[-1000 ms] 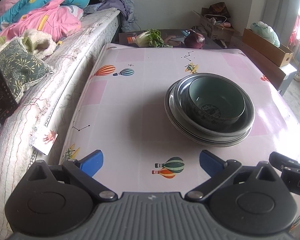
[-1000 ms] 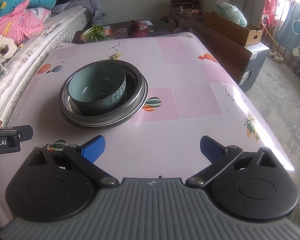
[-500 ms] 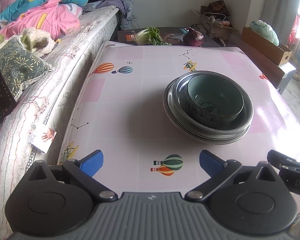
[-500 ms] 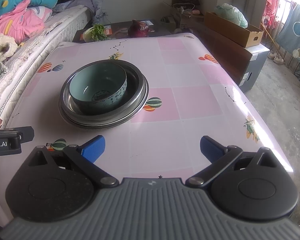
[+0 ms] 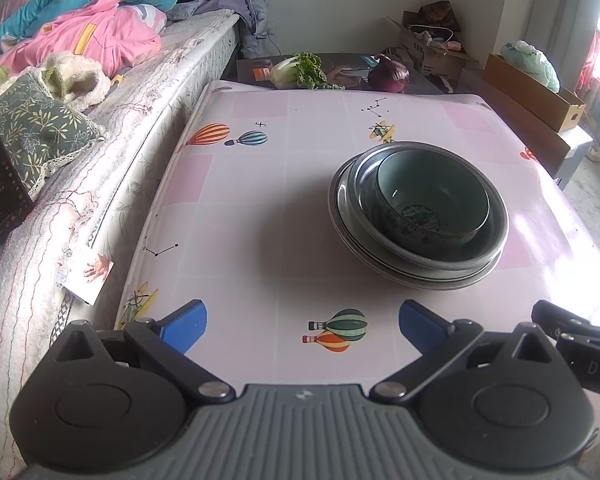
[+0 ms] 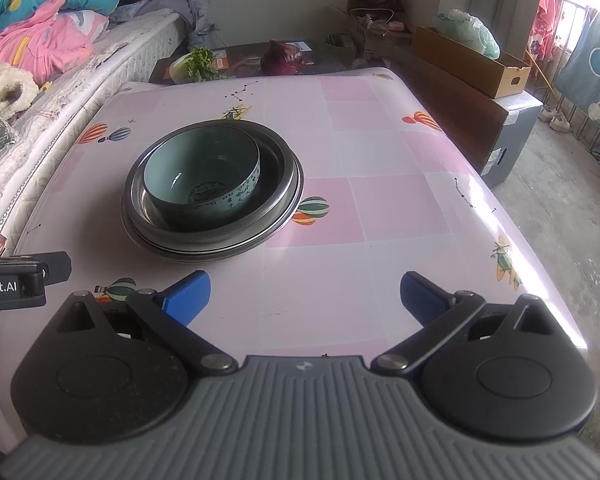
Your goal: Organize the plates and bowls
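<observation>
Left wrist view: the left gripper (image 5: 302, 318) is spread wide, holding nothing; the celadon bowl (image 5: 432, 204), nested in stacked steel plates (image 5: 416, 268), lies ahead and right, nothing between.

Right wrist view: the right gripper (image 6: 304, 300), also released and empty, has the bowl (image 6: 202, 180) ahead-left; neither gripper looks clearly nearer.

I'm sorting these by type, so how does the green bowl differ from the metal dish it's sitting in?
The green bowl is pale glazed ceramic with a printed pattern; the metal dish is plain, shiny steel. The green bowl is narrower with taller, steeper walls; the metal dish is wider and shallower. The green bowl sits inside, off-centre toward the bed side; the metal dish rests on another metal plate. Both are round, upright and look empty.
</observation>
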{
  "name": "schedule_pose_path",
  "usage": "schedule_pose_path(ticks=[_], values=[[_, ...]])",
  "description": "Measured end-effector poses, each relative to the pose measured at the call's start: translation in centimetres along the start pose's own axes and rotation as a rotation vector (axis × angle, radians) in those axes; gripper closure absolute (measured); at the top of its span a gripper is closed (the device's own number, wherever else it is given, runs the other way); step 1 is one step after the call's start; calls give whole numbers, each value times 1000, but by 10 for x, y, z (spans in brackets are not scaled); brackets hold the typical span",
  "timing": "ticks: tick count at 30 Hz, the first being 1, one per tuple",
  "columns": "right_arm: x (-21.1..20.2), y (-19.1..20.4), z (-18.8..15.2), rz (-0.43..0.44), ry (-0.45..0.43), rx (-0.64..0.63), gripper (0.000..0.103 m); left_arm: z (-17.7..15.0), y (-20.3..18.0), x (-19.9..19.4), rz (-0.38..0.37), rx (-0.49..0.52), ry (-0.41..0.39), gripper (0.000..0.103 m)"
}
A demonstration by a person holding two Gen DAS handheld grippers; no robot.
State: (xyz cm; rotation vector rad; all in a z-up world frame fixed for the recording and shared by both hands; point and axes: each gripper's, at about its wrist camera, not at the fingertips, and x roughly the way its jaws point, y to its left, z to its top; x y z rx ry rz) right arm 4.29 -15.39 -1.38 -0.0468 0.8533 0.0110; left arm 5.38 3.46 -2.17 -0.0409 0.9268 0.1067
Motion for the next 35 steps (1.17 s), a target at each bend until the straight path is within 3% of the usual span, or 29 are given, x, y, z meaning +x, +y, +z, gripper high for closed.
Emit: schedule_pose_path(ticks=[35], values=[[4, -3, -1, 3, 9, 18, 1, 0, 2, 3, -1, -3, 13, 0]])
